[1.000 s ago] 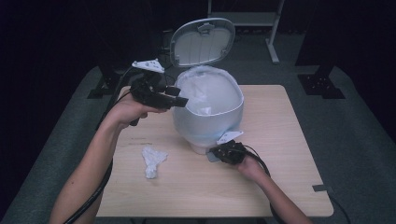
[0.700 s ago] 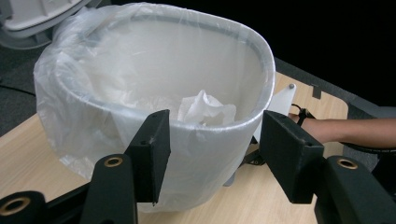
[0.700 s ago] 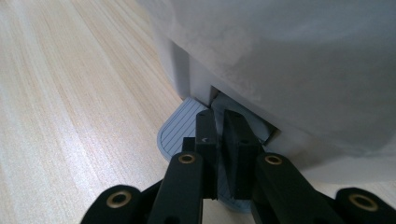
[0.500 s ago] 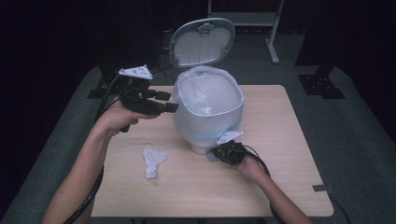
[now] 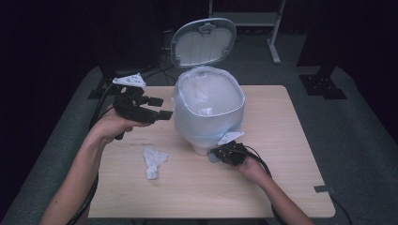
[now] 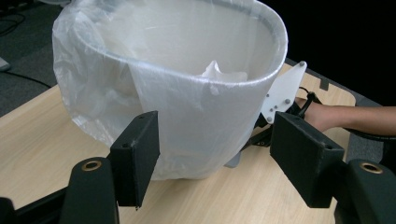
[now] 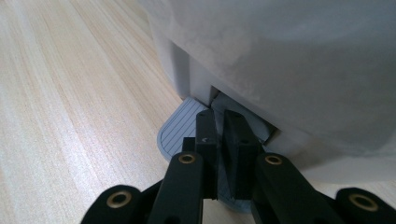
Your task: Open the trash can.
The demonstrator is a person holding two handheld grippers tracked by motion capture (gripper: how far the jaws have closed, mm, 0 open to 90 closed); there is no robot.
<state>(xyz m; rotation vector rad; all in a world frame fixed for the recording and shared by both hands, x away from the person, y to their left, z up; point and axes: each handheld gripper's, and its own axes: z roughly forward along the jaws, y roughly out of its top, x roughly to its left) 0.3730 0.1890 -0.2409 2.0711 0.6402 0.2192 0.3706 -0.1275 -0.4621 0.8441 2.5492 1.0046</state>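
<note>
Crumpled tissue on desk near front-left edge, below and beside left tongs, spread, just opening, empty. Right tongs pressed together on bin pedal.

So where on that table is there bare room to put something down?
The right side of the table, beside the bin, is bare, and so is the near edge between the two forearms. It is crowded at the bin's foot, where the right tool sits on the pedal, and around the crumpled tissue.
</note>
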